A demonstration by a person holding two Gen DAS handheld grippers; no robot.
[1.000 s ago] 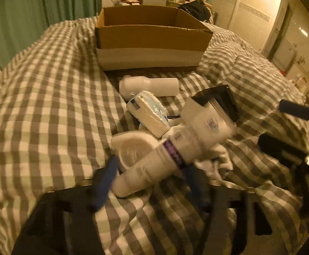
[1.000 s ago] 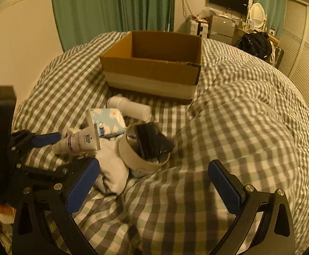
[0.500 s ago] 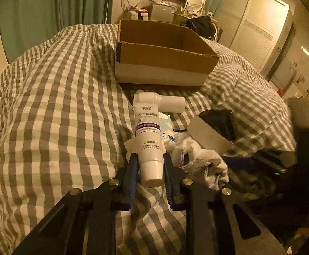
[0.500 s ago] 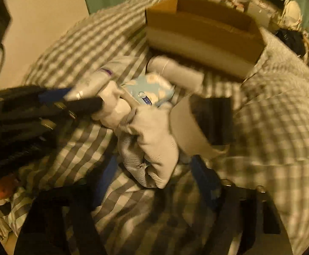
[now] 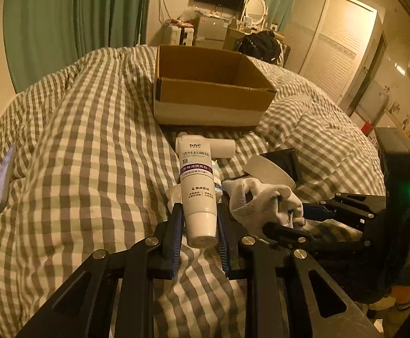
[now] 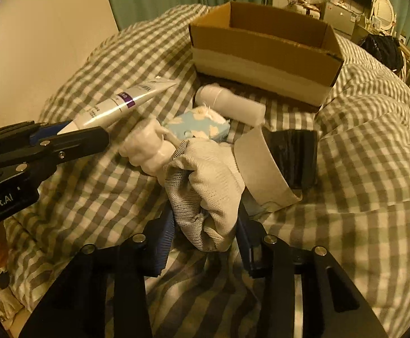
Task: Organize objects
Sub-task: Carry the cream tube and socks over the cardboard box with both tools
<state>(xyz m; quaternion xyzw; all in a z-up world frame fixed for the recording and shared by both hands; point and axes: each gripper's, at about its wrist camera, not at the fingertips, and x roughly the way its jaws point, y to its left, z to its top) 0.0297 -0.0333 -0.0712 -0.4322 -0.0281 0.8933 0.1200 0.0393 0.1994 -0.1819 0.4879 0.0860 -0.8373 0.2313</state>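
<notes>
Here, left tongs (image 5: 199,231) clamp a tube (image 5: 198,186); right tongs (image 6: 205,225) are closing around a glove (image 6: 205,186). Best squeeze firmly before lifting boxward.

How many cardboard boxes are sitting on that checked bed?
1. The open cardboard box stands on the checked duvet beyond the pile of small items, its opening facing up. None other shows, though parts of the bed lie out of view.

Bed (image 5: 86,146), grey-white checked duvet. Far centre: open cardboard box (image 5: 205,95). Just near of box: white bottle (image 6: 230,102) on its side. Nearer: blue packet (image 6: 202,126), white cloth (image 6: 148,146), black cup (image 6: 284,163), all close together.
</notes>
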